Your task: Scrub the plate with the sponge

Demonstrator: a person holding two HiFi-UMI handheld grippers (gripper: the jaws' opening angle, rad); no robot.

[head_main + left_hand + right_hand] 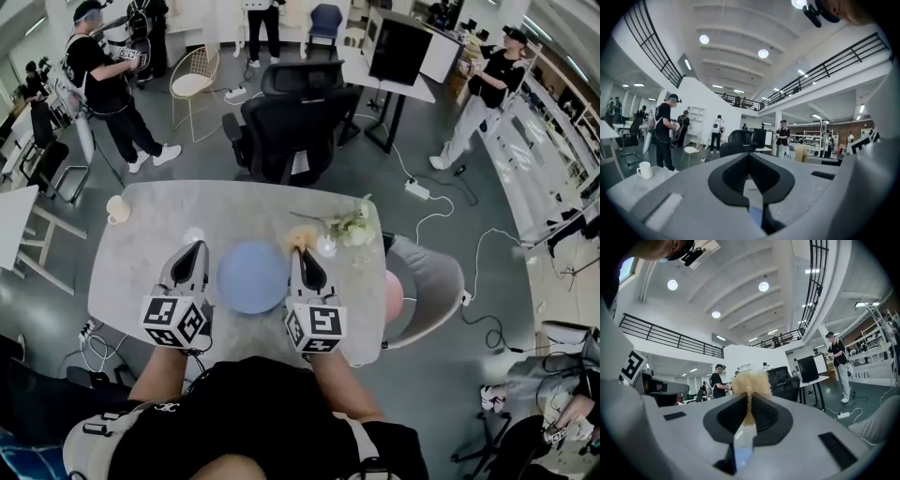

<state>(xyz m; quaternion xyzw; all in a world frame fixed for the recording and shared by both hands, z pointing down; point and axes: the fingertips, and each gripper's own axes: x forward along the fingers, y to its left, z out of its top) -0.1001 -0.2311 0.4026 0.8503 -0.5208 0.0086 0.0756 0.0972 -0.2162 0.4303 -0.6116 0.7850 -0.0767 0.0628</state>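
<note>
Blue plate [251, 277] lies flat on the grey surface [141, 272], directly in front of you.

Your left gripper [198, 246] sits just left of the plate, tips pointing away from you. Its fingers [733, 174] are clenched together with nothing between them.

Your right gripper [300, 251] is at the plate's right edge, tips also pointing away from you. Its fingers [725, 418] are grasping the sponge [750, 383], a pale yellow, fuzzy lump that sticks out past the tips. From the head view the sponge is beside the plate's far right rim. Whether it touches the plate can't be told.

Past the plate's far right side is a loose bunch of pale flowers [352, 228] lying on the surface. A white mug [118, 210] stands well off to the plate's far left, near the surface's corner.

Beyond the plate, across the surface, is a black office chair [291, 122].
</note>
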